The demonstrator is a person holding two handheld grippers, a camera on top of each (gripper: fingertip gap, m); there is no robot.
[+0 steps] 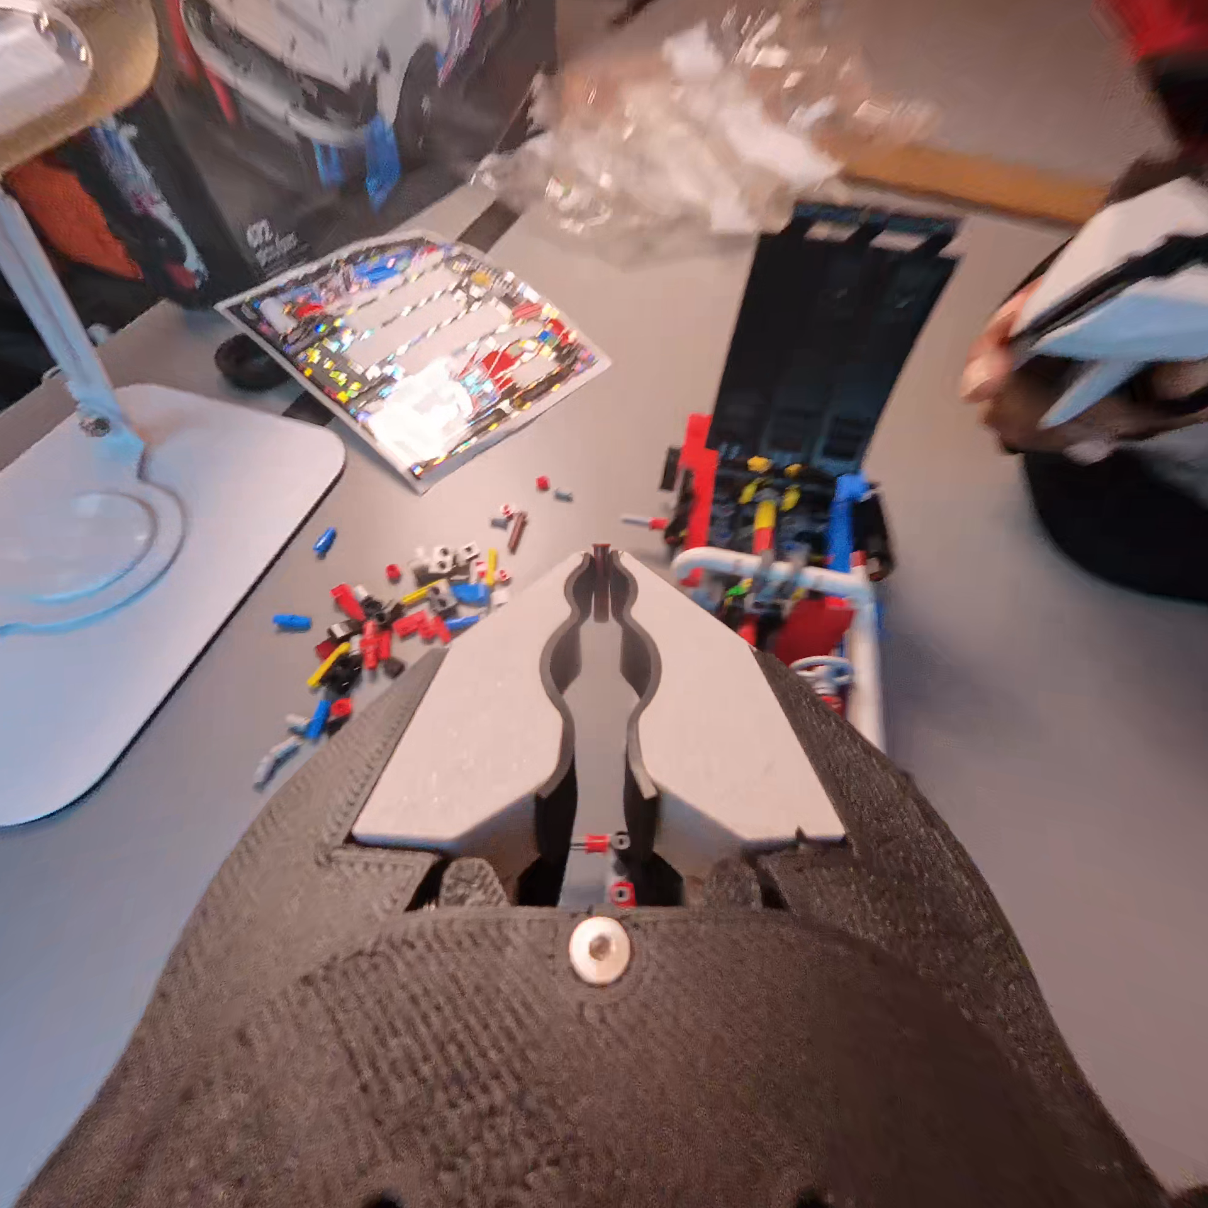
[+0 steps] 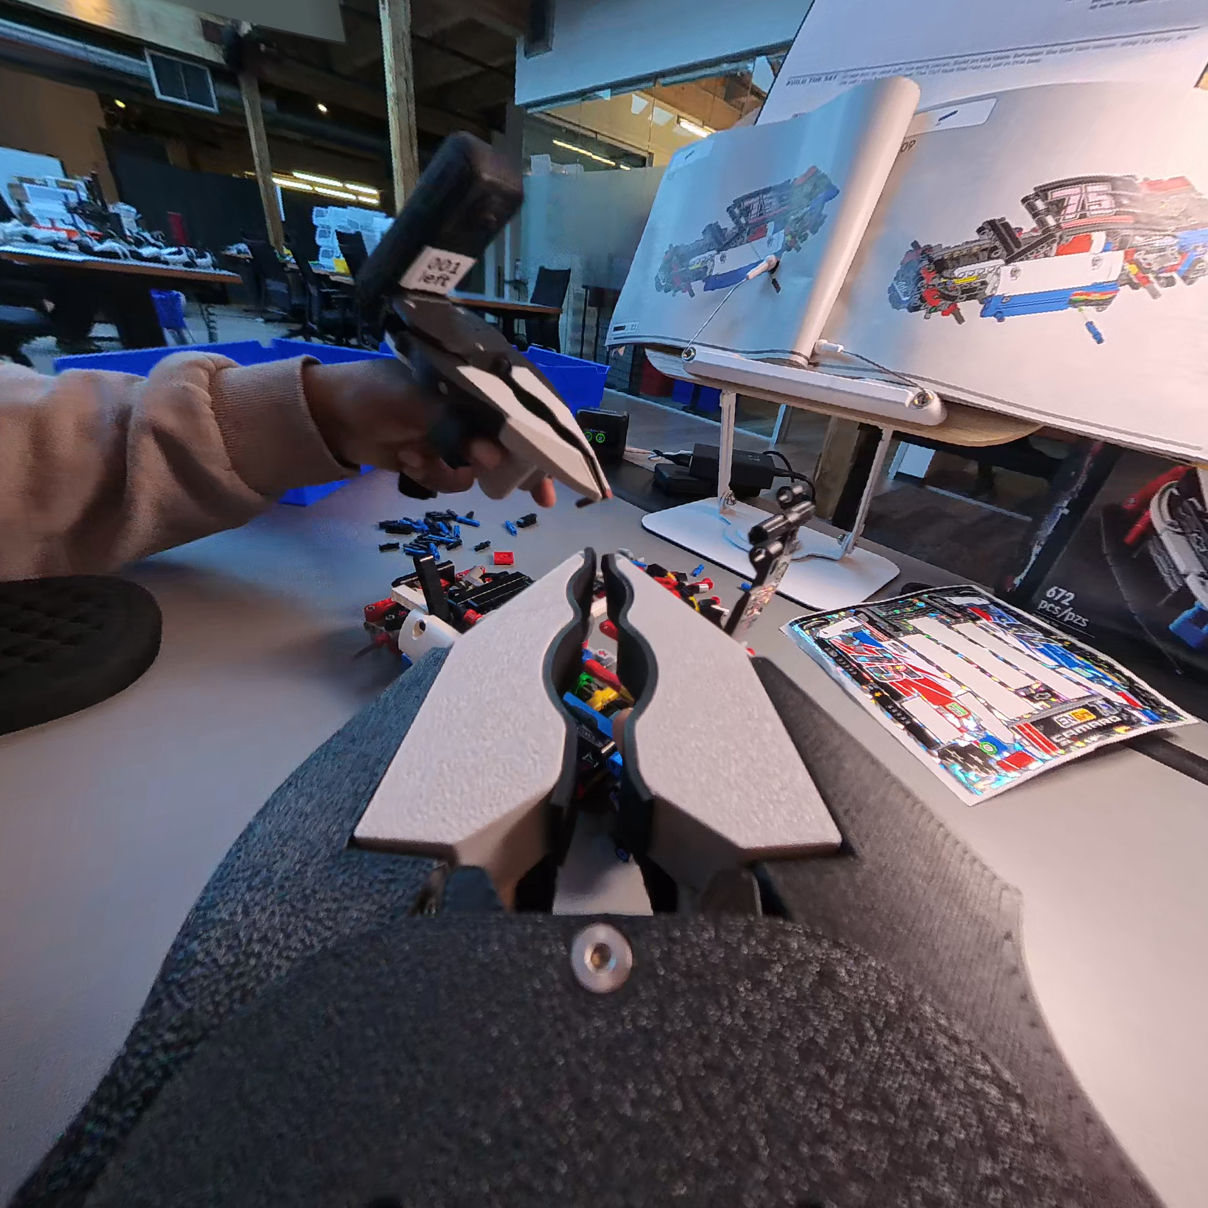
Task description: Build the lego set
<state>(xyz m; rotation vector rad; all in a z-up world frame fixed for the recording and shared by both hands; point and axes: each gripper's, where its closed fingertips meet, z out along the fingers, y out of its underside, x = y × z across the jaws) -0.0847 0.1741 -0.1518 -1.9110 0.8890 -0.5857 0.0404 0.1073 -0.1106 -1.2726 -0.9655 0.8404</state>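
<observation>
Right wrist view: grey counter (image 2: 248, 686) in a dim workshop, right tool (image 2: 598, 567) nearly closed, empty, over the half-built Lego car (image 2: 457, 601); left tool (image 1: 599, 555) pinches a dark pin (image 1: 599, 582).

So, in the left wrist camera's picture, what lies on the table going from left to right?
White stand base → heap of loose pieces → left gripper pinching a dark pin → part-built car model → right gripper, blurred, at the edge.
</observation>
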